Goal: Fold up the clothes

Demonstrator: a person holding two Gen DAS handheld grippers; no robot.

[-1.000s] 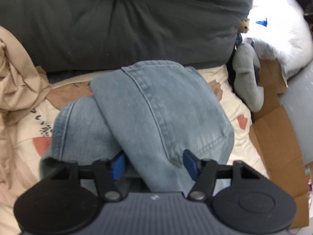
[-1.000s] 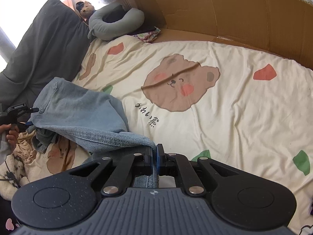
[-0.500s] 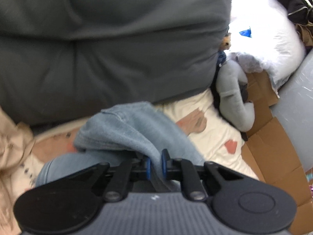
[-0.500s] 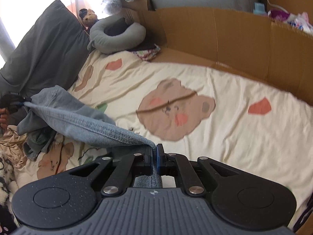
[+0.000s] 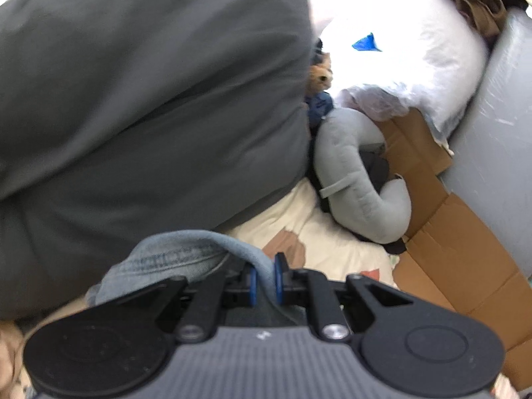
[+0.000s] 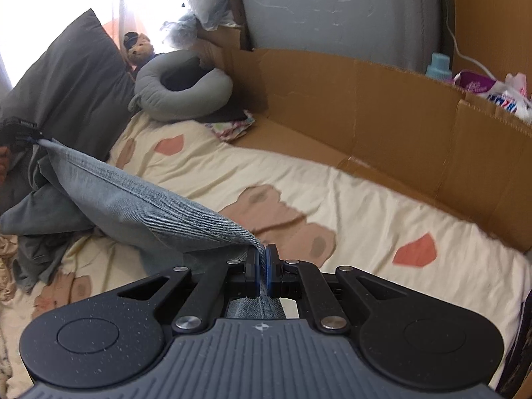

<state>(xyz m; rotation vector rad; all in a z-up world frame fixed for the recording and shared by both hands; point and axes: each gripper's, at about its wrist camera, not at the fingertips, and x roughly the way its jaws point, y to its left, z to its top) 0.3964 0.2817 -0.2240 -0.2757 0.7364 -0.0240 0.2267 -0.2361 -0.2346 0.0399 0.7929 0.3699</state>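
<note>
A pair of light blue jeans (image 6: 133, 206) hangs stretched above the bed between both grippers. My right gripper (image 6: 262, 271) is shut on one end of the denim, low in the right wrist view. My left gripper (image 5: 263, 277) is shut on a bunched fold of the jeans (image 5: 179, 259); in the right wrist view the left gripper (image 6: 25, 133) shows at the far left, pinching the other end, with part of a hand beside it. The rest of the jeans sags onto the cream bear-print sheet (image 6: 332, 183).
A dark grey pillow (image 5: 149, 99) stands close ahead of the left gripper. A grey neck pillow (image 6: 183, 86), a teddy bear (image 6: 141, 46) and a white bag (image 5: 399, 60) sit at the bed's head. Cardboard (image 6: 382, 99) lines the far side. Beige clothes (image 6: 8, 266) lie at left.
The left gripper closed on the jeans and lifted them toward the grey pillow. The right gripper rose too, pulling the denim taut off the sheet.
</note>
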